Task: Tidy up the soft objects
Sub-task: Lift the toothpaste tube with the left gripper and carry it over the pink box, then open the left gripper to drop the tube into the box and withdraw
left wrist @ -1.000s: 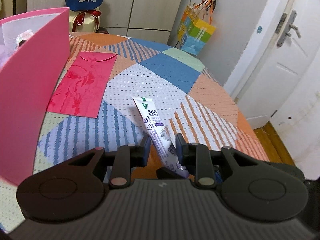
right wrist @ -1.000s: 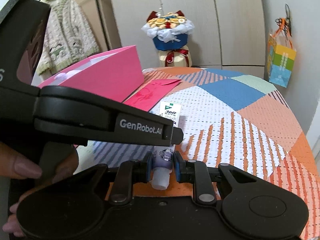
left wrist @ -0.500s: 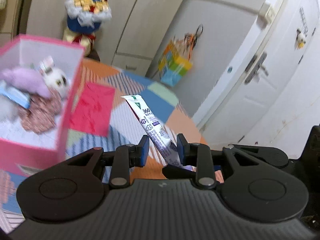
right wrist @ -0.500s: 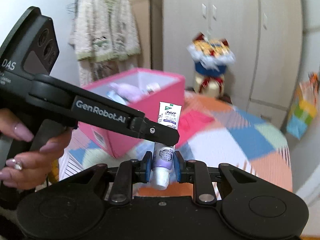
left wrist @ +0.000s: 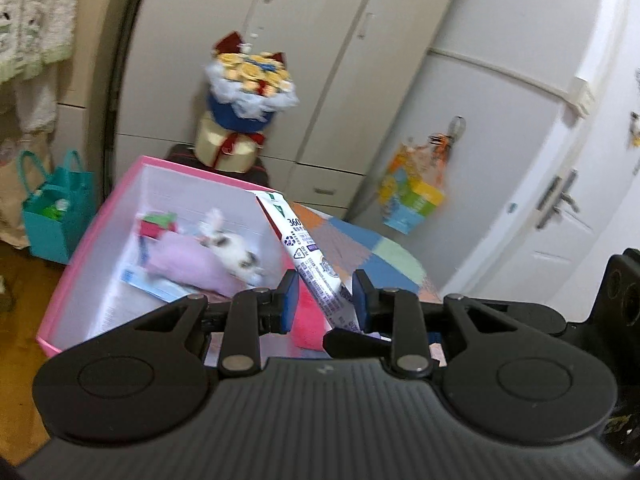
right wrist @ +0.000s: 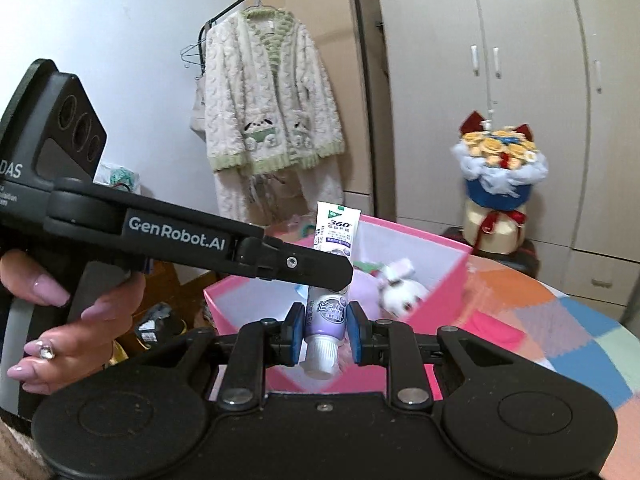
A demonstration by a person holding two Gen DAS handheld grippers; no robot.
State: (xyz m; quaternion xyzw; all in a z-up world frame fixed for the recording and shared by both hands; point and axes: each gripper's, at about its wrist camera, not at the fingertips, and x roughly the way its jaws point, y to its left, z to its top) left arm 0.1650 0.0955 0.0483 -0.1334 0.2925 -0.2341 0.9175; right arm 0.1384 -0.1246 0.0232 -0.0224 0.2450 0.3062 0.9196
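A white and purple toothpaste tube (right wrist: 330,276) stands upright in my right gripper (right wrist: 325,334), which is shut on it near the cap, above the near edge of the pink box (right wrist: 440,280). The same tube (left wrist: 308,260) shows tilted between the fingers of my left gripper (left wrist: 325,300), which is open around it; only the right pad looks near it. The pink box (left wrist: 100,232) holds a purple pillow (left wrist: 188,266), a white plush rabbit (left wrist: 234,250) and other soft items.
A patchwork tablecloth (left wrist: 376,252) covers the round table right of the box. A flower bouquet (left wrist: 248,100) stands behind. A teal bag (left wrist: 52,216) sits on the floor at left. A cardigan (right wrist: 272,100) hangs on a rack. A red envelope (right wrist: 492,326) lies by the box.
Both grippers rose and swung left with the tube, from low over the table to above the pink box's near edge. The box's inside has come into view.
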